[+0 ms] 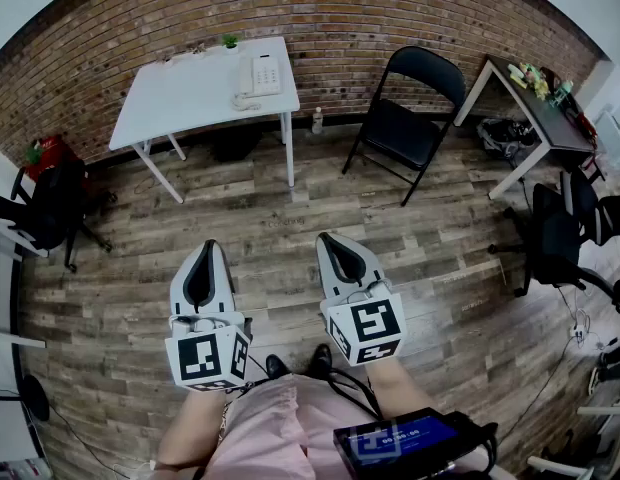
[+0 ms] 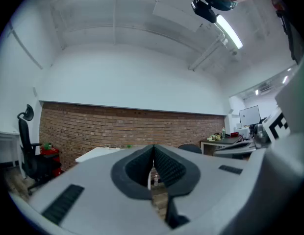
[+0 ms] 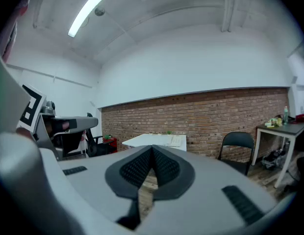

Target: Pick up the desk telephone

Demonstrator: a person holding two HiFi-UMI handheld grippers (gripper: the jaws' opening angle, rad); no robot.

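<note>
A person stood on the wood floor with both tools level ahead and empty, the left gripper (image 1: 207, 254) and the right gripper (image 1: 336, 246) each with its jaws pressed together on nothing. The desk telephone (image 1: 258, 76) lay well apart from them, at the far right corner of the white table (image 1: 175, 98) against the brick wall (image 1: 390, 13), a small plant (image 1: 230, 41) just beyond it. A black folding chair (image 1: 415, 108) stood to the table's right. The likely risks: jaws arriving unopened could shove the telephone toward the table's right edge, and a grip on the base alone might let the handset slip off and swing on its cord.
</note>
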